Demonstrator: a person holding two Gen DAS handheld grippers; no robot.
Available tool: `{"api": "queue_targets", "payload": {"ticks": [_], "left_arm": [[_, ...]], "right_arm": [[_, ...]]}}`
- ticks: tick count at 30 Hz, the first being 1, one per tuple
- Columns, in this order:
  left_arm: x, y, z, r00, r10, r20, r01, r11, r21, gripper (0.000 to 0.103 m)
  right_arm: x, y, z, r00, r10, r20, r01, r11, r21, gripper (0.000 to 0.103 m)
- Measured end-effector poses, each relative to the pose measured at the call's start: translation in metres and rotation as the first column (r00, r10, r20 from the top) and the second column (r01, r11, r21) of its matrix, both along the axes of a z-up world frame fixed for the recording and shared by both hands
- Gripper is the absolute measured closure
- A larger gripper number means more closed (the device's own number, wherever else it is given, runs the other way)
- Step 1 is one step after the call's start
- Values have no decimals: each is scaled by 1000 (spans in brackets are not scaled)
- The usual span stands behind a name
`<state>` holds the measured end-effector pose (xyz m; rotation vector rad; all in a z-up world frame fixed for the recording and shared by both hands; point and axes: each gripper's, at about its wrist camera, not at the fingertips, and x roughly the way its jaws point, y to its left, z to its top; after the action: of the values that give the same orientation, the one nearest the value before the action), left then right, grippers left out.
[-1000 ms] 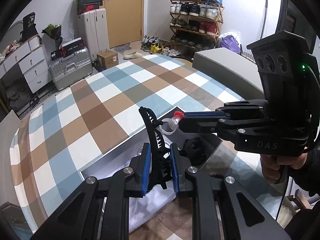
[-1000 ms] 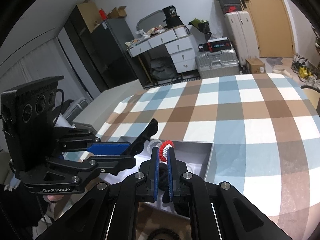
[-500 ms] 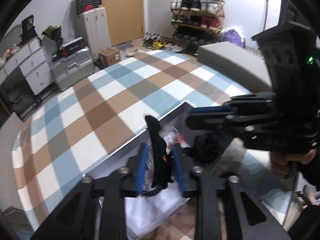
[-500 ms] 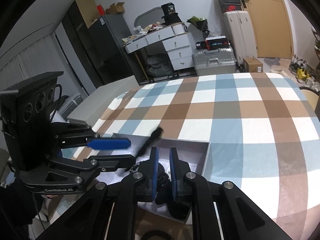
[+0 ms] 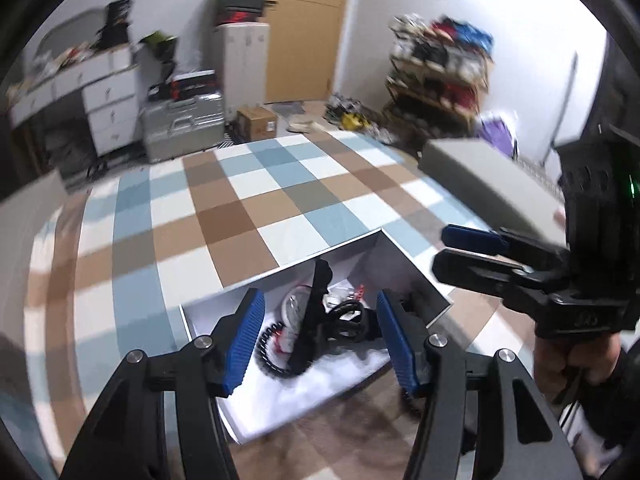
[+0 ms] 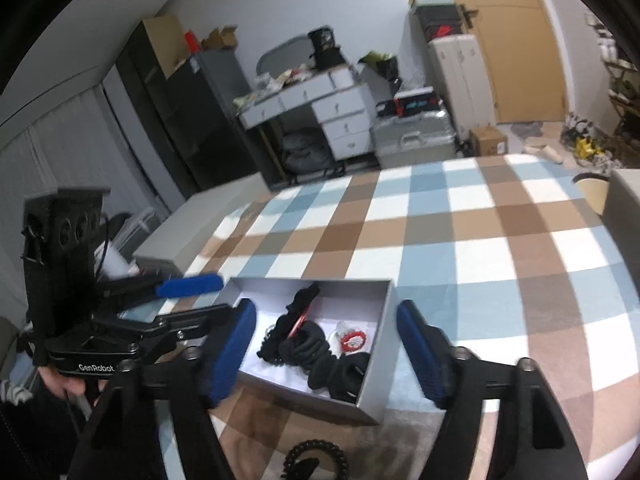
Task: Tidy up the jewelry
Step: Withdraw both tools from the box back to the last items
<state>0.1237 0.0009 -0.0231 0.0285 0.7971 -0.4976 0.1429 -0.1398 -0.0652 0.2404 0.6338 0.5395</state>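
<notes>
Checked blue, brown and white surface carries a shallow white cardboard box of hair accessories; above it, left gripper and right gripper fingers are opening, holding nothing.

Checked tablecloth, white drawer desk, silver suitcase, shoe rack, wooden door

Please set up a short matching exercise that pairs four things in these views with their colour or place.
Things:
1. box
2. beaded ring
3. coiled hair tie
4. tablecloth

Descriptions:
A. red and white, lying inside the box
B. black, on the cloth outside the box, nearest the camera
C. blue, brown and white checks
D. white, open-topped, holding black hair accessories

Pairs: 1-D, 2-A, 3-B, 4-C
</notes>
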Motion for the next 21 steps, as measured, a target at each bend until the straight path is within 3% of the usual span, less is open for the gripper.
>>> {"api": "queue_targets", "payload": {"ticks": [5, 9, 14, 17, 21], "left_arm": [[-16, 7, 6, 996, 88, 20, -87, 995, -42, 48], [-32, 10, 15, 990, 132, 54, -128, 990, -65, 32], [-47, 4, 23, 984, 157, 85, -153, 987, -49, 30], [-57, 1, 26, 978, 181, 100, -178, 983, -39, 20], [-70, -4, 29, 974, 193, 116, -191, 981, -30, 20]], "right_arm": [[-17, -6, 7, 1000, -9, 24, 8, 1000, 16, 22], [-30, -9, 13, 999, -17, 38, 17, 1000, 15, 17], [-50, -14, 18, 998, -25, 50, 24, 999, 30, 13], [-61, -14, 20, 998, -27, 62, 26, 999, 20, 7], [-80, -17, 19, 995, -51, 87, 51, 999, 2, 2]]}}
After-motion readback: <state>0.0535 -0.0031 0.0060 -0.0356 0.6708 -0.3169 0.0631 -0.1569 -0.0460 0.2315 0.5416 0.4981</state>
